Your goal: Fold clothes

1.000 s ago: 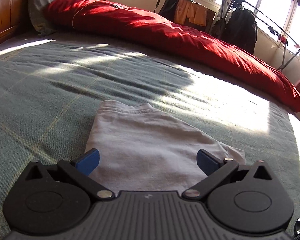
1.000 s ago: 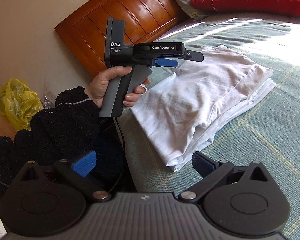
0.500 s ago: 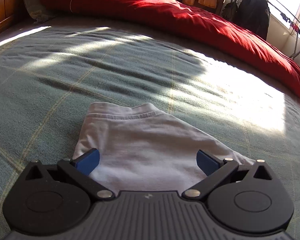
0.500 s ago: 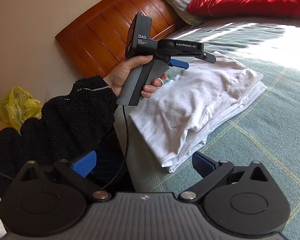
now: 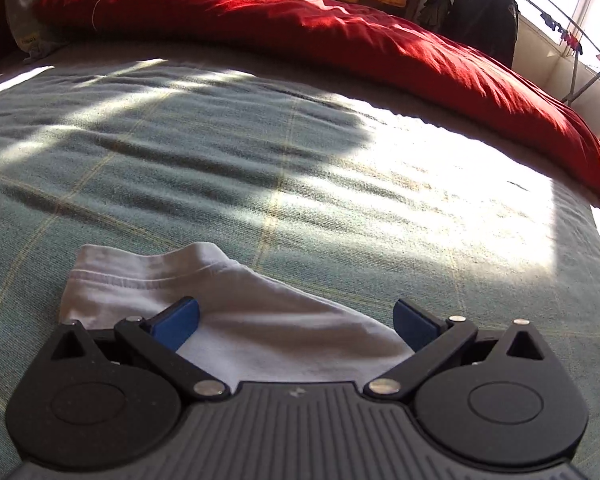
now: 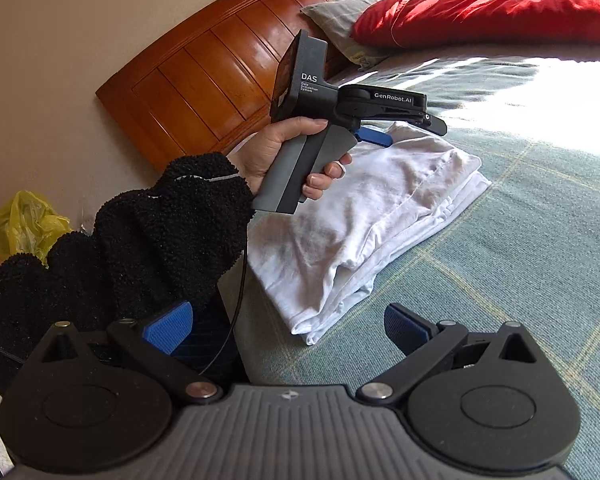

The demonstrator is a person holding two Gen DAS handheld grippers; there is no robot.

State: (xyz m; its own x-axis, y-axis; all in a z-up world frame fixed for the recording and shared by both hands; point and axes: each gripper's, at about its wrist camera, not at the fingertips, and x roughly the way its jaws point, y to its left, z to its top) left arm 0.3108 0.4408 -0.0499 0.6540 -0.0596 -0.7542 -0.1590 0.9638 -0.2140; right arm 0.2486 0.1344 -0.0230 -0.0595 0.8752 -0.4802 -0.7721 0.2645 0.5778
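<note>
A folded white garment (image 6: 364,224) lies near the bed's near corner on a green checked bedspread (image 6: 520,240). In the left wrist view the same white garment (image 5: 236,312) shows its hemmed edge just ahead of my left gripper (image 5: 296,320), which is open and hovers over it with nothing between the blue pads. The right wrist view shows that left gripper (image 6: 400,128) held in a person's hand (image 6: 284,152) above the garment's far end. My right gripper (image 6: 288,328) is open near the garment's near corner, holding nothing.
A red duvet (image 5: 340,36) is bunched along the far side of the bed, with a grey pillow (image 6: 340,20) by the wooden headboard (image 6: 204,80). Clothes hang on a rack (image 5: 480,12) by the window. A yellow bag (image 6: 24,224) lies on the floor.
The left gripper has moved forward and lower over the garment, so less of the cloth shows ahead of it. The right gripper has stayed about where it was. Both remain open.
</note>
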